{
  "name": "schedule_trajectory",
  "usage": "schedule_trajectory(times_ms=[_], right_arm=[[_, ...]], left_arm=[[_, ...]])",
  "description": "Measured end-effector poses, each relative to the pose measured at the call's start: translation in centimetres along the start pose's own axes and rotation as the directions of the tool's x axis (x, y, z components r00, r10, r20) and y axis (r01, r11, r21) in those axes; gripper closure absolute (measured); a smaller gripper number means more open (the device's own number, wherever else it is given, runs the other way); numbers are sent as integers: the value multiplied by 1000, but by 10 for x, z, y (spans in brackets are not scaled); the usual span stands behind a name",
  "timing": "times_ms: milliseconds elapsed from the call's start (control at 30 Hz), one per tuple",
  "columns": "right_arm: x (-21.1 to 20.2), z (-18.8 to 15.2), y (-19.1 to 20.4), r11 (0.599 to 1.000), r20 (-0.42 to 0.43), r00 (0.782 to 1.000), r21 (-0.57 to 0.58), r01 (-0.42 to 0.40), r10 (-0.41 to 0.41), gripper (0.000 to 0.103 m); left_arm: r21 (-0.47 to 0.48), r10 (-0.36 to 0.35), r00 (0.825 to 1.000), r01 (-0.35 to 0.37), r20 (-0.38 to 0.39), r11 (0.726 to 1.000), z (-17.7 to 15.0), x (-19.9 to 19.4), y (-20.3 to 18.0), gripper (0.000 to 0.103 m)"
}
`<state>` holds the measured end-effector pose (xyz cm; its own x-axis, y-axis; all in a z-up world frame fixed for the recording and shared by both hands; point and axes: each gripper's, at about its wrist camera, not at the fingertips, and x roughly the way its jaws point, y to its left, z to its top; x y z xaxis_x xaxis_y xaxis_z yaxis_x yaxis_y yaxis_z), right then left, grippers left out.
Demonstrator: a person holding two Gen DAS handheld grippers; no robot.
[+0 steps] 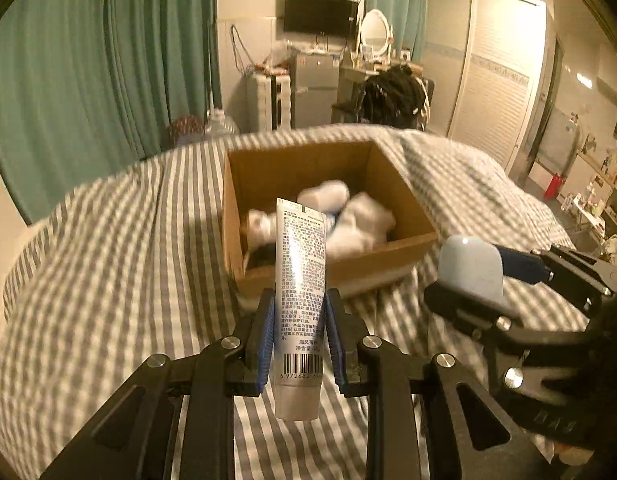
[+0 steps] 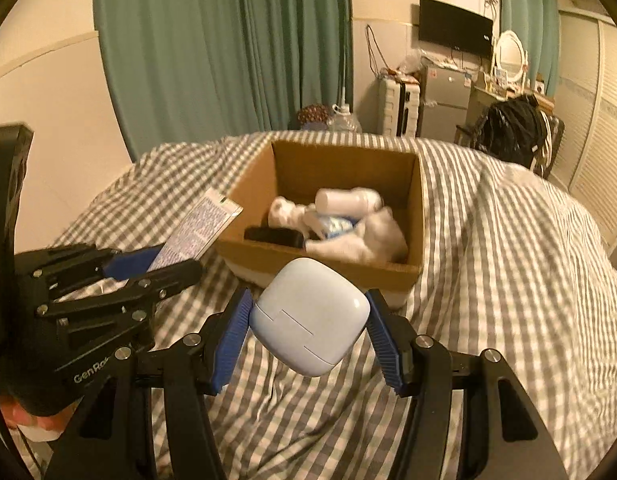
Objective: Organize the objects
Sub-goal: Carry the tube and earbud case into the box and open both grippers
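A: Lower middle of the left wrist view, the left gripper (image 1: 299,340) is pinching a white tube (image 1: 300,280) low on its body, just above the cap, blue pads pressed to both flat sides

B: It looks light and squashy, so I'd say that low hold near the stiffer cap end suits it (the crimped top would likely fold)

A: Over in the right wrist view, centre low, the right gripper (image 2: 308,332) clamps a pale blue case (image 2: 310,316) by its two sides, fingers part spread around it

B: A hard, glossy shell with rounded corners, probably slippery, and gripped on a tilt

A: The cardboard box (image 2: 414,200) sits just beyond on the striped bedcover (image 2: 508,280), white bottles already inside
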<state>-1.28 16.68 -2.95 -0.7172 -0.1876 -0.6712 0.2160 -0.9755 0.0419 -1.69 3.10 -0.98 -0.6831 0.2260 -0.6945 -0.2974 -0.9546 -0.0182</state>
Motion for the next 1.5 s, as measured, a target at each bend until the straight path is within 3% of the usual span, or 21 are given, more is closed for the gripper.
schedule_trajectory(times_ms=[300, 800, 1133, 1500], right_arm=[[0, 58, -9, 1000, 78, 997, -26, 0, 2, 46], [55, 139, -42, 1000, 114, 993, -9, 21, -19, 46], [126, 125, -64, 998, -13, 999, 26, 53, -53, 46], [158, 105, -84, 995, -111, 990, 45, 89, -84, 46]], left_arm=[[8, 14, 997, -14, 73, 1000, 66, 9, 9, 79], [-16, 33, 997, -32, 63, 999, 131, 89, 31, 79], [-11, 42, 998, -42, -50, 999, 110, 152, 39, 79], [4, 45, 993, -45, -112, 999, 88, 172, 32, 79]])
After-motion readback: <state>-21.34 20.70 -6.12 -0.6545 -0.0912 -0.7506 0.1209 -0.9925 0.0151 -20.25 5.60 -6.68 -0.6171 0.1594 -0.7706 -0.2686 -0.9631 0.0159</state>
